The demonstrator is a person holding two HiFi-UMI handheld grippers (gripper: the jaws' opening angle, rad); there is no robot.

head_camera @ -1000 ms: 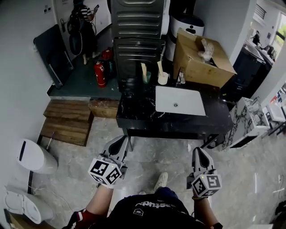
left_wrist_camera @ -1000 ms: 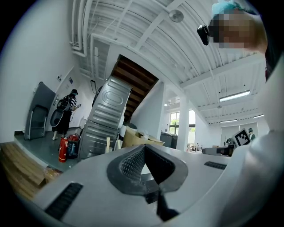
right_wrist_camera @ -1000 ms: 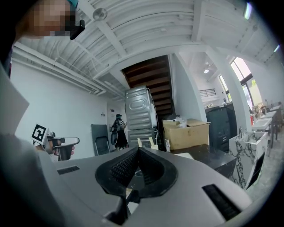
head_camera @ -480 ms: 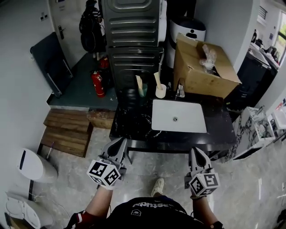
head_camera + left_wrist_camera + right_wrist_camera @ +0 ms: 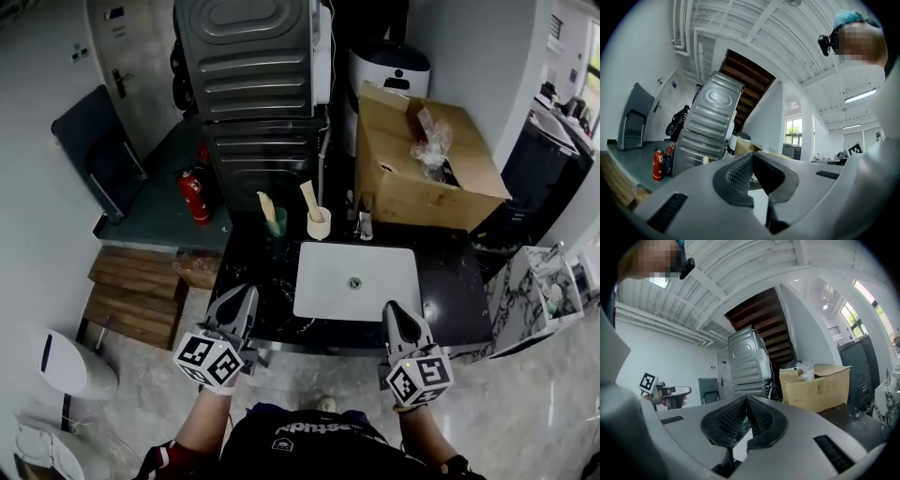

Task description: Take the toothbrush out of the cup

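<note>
Facing both grippers, the black counter (image 5: 455,281) carries a white sink (image 5: 384,267). The left gripper (image 5: 246,293) and right gripper (image 5: 393,309) hover at its near edge, closed and empty, presumably since the green cup (image 5: 277,223) and white cup (image 5: 319,225), each holding a toothbrush (image 5: 308,194), stand well ahead.

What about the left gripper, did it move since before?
Yes. The left gripper moved forward toward the black counter: before, its tip was over the floor; now it overlaps the counter's front edge, left of the sink.

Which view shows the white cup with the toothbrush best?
Head view: the white cup stands unobstructed behind the sink, toothbrush leaning out of it. In both gripper views I cannot make it out past the shut jaws.
</note>
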